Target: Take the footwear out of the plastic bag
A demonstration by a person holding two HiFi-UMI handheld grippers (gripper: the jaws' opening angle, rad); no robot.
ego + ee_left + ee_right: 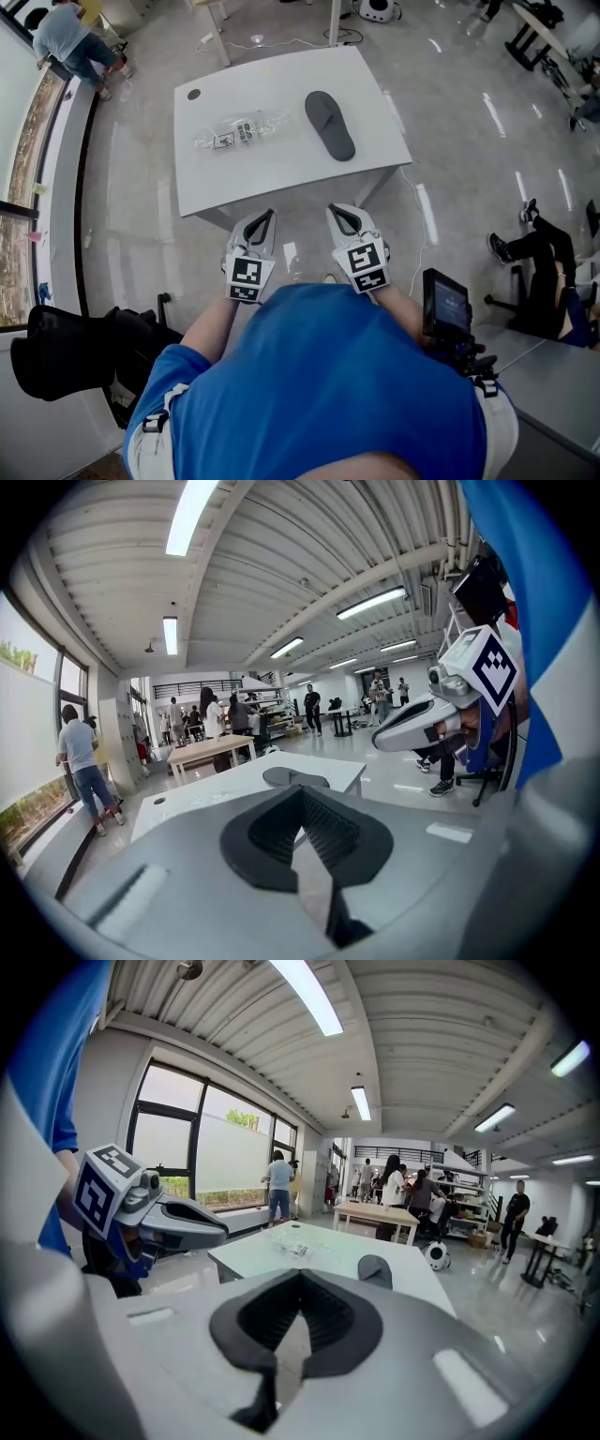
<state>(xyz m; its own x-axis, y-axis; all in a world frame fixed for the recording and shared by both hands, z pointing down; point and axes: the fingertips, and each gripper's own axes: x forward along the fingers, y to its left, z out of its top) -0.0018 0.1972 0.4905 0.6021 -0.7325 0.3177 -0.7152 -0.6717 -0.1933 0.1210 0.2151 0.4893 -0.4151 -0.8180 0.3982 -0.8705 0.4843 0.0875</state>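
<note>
Head view shows the slipper (330,125) already out, right of the plastic bag (239,129), so the left gripper (266,219) and right gripper (337,214), both clenched empty, should hold clear.

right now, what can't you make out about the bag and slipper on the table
- plastic bag, head view: too small and too clear to tell if anything is left inside; its label is unreadable.
- slipper, right gripper view: its lower part is hidden behind the right gripper.
- dark spot, head view: too small to identify.
</note>
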